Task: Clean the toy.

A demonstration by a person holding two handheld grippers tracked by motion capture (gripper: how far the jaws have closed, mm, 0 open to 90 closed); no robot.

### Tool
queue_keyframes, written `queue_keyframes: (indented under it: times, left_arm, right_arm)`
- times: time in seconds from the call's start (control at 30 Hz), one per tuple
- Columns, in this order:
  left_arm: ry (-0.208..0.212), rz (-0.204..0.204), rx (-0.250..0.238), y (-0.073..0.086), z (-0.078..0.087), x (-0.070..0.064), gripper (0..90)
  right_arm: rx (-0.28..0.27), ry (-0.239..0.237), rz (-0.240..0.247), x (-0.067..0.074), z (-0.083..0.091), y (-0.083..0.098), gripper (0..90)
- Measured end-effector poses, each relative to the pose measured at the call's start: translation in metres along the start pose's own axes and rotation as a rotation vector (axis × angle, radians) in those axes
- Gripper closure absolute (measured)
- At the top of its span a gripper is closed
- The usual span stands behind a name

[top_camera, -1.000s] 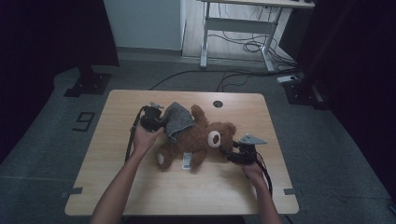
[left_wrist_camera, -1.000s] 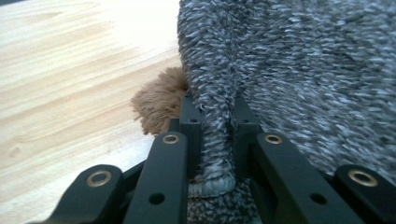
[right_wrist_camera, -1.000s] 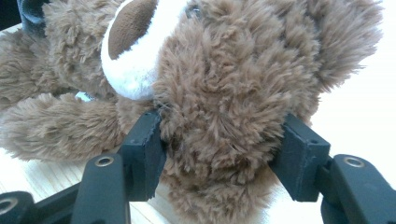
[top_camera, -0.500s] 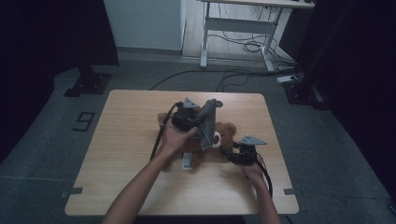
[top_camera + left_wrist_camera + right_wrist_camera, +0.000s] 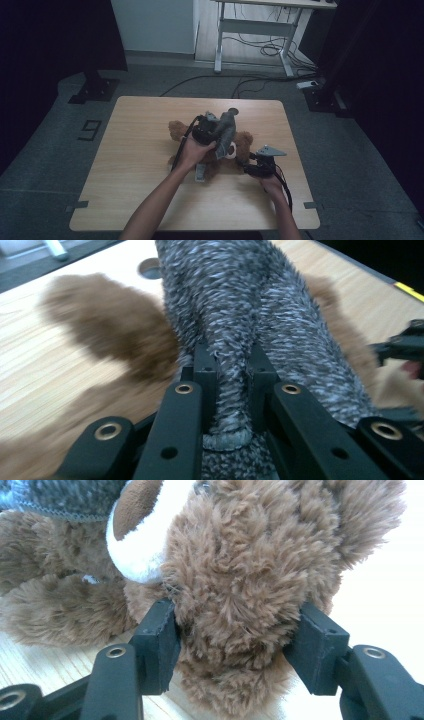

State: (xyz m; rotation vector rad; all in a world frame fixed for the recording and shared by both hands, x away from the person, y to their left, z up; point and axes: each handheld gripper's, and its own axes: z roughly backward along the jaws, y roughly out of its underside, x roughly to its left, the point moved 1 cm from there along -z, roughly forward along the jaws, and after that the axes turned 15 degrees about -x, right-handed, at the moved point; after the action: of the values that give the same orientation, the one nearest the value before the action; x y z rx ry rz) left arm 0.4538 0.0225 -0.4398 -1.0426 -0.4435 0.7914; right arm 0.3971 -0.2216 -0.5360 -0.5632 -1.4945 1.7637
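A brown teddy bear [image 5: 177, 131] lies on the wooden table [image 5: 140, 165], its white muzzle [image 5: 137, 550] turned toward my right gripper. My left gripper [image 5: 214, 134] hangs over the bear's middle, shut on a grey knitted garment [image 5: 226, 127]. The bunched knit [image 5: 240, 300] is pinched between the pads and hangs over the brown fur [image 5: 110, 335]. My right gripper [image 5: 246, 162] sits at the bear's right side. Its jaws have just closed a little further, and its pads [image 5: 160, 630] press into the fur of the bear's head [image 5: 235, 580].
A grey label [image 5: 200, 172] sticks out from under the bear toward the front edge. A round cable hole [image 5: 150, 267] lies in the tabletop behind the bear. Past the table stand a white desk frame [image 5: 250, 30], floor cables [image 5: 260, 50] and a dark stand base [image 5: 92, 90].
My left hand has carried the grey garment rightward, from the bear's left side to over its middle and head. The right gripper has stayed at the bear's head.
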Motion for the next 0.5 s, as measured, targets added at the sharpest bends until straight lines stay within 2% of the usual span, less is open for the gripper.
queue_keyframes:
  times: [0.07,0.1,0.13,0.17,0.27,0.3,0.33,0.37,0.4,0.5]
  left_arm:
    - [-0.013,-0.005,-0.007,0.003,0.010,0.008,80.1]
    - [-0.013,-0.005,-0.007,0.003,0.010,0.008,80.0]
    - [-0.029,-0.009,-0.013,0.006,0.020,0.016,80.0]
    - [-0.029,-0.009,-0.013,0.006,0.020,0.016,80.0]
    - [-0.068,0.014,-0.014,0.013,0.037,0.039,79.9]
    - [-0.068,0.014,-0.014,0.013,0.037,0.039,79.9]
    - [-0.089,0.042,-0.011,0.017,0.044,0.052,79.9]
    - [-0.099,0.054,-0.009,0.020,0.047,0.059,79.9]
    - [-0.099,0.054,-0.009,0.020,0.047,0.059,79.9]
    - [-0.106,0.146,0.008,0.040,0.055,0.086,79.8]
  right_arm:
    - [-0.001,-0.004,0.004,0.000,0.000,0.000,43.8]
    - [-0.001,-0.004,0.004,0.000,0.000,0.000,43.8]
    - [0.003,-0.010,0.007,0.000,0.001,0.000,46.5]
    - [0.003,-0.010,0.007,0.000,0.001,0.000,46.5]
    - [0.004,-0.015,0.002,-0.001,0.002,0.000,50.3]
    - [0.004,-0.016,0.000,-0.002,0.002,0.001,50.8]
    - [0.003,-0.016,0.001,-0.002,0.002,0.001,50.9]
    - [0.002,-0.017,0.000,-0.002,0.002,0.001,51.0]
    - [0.002,-0.017,0.000,-0.002,0.002,0.001,51.0]
    - [0.004,-0.018,-0.007,-0.002,0.002,0.001,51.0]
